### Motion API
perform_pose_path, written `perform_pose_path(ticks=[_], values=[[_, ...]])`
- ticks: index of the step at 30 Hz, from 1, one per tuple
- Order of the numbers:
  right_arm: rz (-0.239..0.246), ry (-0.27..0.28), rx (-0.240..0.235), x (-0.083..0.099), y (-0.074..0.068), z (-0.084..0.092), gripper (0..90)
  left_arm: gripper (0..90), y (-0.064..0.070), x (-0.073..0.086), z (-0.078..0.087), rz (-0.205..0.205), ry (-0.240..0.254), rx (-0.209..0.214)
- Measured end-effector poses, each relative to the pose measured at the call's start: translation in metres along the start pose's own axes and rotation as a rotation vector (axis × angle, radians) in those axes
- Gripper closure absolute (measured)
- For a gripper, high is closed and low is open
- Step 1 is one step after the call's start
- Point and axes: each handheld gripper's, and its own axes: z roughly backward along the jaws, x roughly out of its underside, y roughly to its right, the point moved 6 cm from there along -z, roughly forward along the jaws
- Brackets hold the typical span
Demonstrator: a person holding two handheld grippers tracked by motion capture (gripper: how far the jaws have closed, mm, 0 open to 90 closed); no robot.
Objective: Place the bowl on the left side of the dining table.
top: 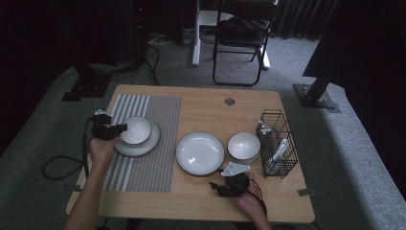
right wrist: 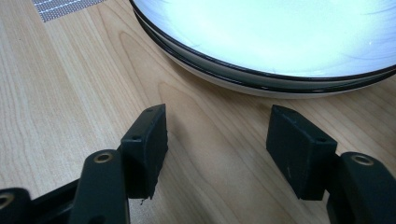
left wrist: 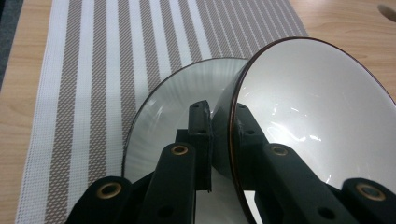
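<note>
While clamped on the bowl [left wrist: 317,121] rim over its plate [left wrist: 173,121], left tool [left wrist: 219,123]; right tool [right wrist: 215,135] apart.

left gripper [top: 116,128]: black body, grey three-cornered plate on top, black cable trailing off the table edge
right gripper [top: 221,184]: black body, pale grey three-cornered plate, thin black cable
jaws: matte black blocks on black arms, small screw holes, brass-coloured rivets at the pivots
forearms: bare, no sleeves in sight
</note>
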Motion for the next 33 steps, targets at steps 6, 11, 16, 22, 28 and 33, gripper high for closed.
perform_pose_path(ticks=[6, 11, 16, 22, 28, 33], values=[[0.0, 0.0, 0.0, 0.0, 0.0, 0.0, 37.8, 82.0, -0.005, 0.005, -0.001, 0.008, -0.01, 0.003], [-0.001, 0.0, 0.001, 0.0, 0.0, 0.0, 37.6, 82.2, -0.01, 0.007, -0.001, 0.031, -0.017, -0.004], [-0.001, 0.0, 0.001, 0.0, 0.0, 0.0, 37.6, 82.3, -0.01, 0.006, -0.003, 0.033, -0.013, -0.018], [-0.001, 0.0, 0.001, 0.0, 0.0, 0.0, 37.6, 82.2, -0.011, 0.007, -0.006, 0.041, -0.01, -0.021], [-0.001, 0.0, 0.002, 0.0, 0.0, 0.0, 37.6, 82.2, -0.01, 0.008, -0.008, 0.047, -0.014, -0.009], [-0.001, 0.0, 0.002, 0.0, 0.0, 0.0, 37.6, 82.0, -0.012, 0.009, -0.008, 0.053, -0.008, -0.007]])
